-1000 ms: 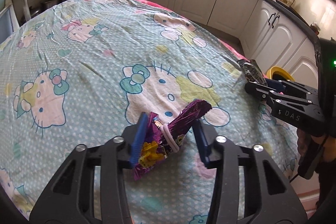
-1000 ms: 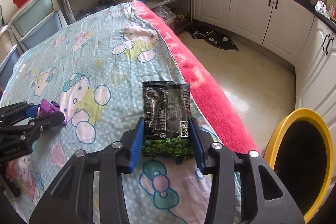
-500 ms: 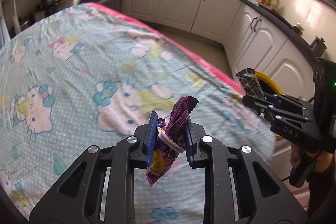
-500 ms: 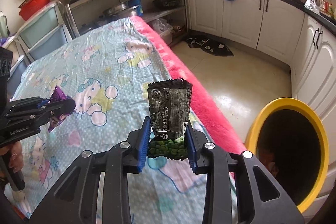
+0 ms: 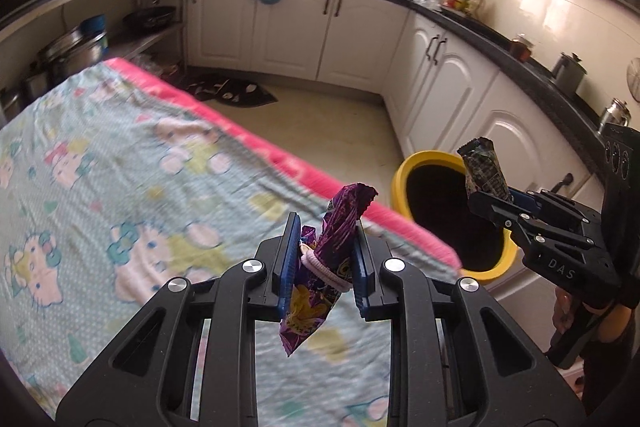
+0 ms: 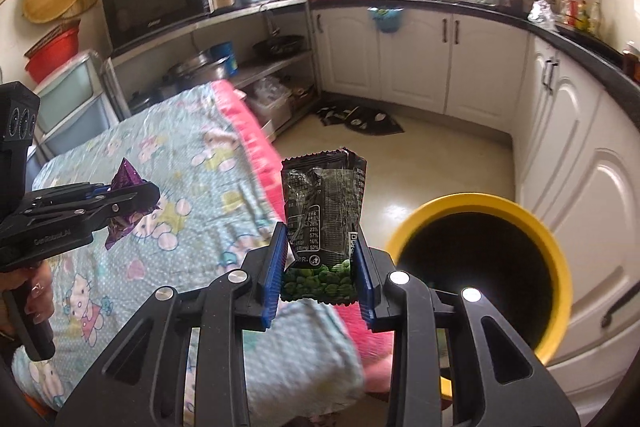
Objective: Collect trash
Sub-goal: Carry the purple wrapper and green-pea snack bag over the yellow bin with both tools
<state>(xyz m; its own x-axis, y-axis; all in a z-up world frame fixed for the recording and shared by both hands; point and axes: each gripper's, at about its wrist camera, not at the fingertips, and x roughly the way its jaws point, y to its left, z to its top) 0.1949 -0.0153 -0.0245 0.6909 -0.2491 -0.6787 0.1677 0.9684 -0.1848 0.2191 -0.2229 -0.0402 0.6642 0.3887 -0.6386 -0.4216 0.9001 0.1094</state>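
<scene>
My left gripper [image 5: 322,263] is shut on a purple snack wrapper [image 5: 328,259] with a white band round it, held above the Hello Kitty cloth [image 5: 120,207]. My right gripper [image 6: 320,275] is shut on a black pea-snack packet [image 6: 322,215], lifted off the table near the pink edge. The yellow bin [image 6: 480,267] stands on the floor to the right of the right gripper. In the left wrist view the bin [image 5: 408,175] lies behind the right gripper [image 5: 492,203] and its packet [image 5: 482,167]. In the right wrist view the left gripper [image 6: 132,203] shows at the left with the purple wrapper [image 6: 128,183].
The table's pink edge [image 5: 280,163] runs diagonally beside bare floor [image 6: 420,167]. White cabinets [image 5: 460,87] line the far and right walls. A metal shelf with pots and a microwave [image 6: 152,3] stands at the back left. A dark mat [image 6: 360,117] lies on the floor.
Both grippers have closed on their wrappers, lifted them off the cloth and swung to the right toward the yellow bin, which now looms larger in both views.
</scene>
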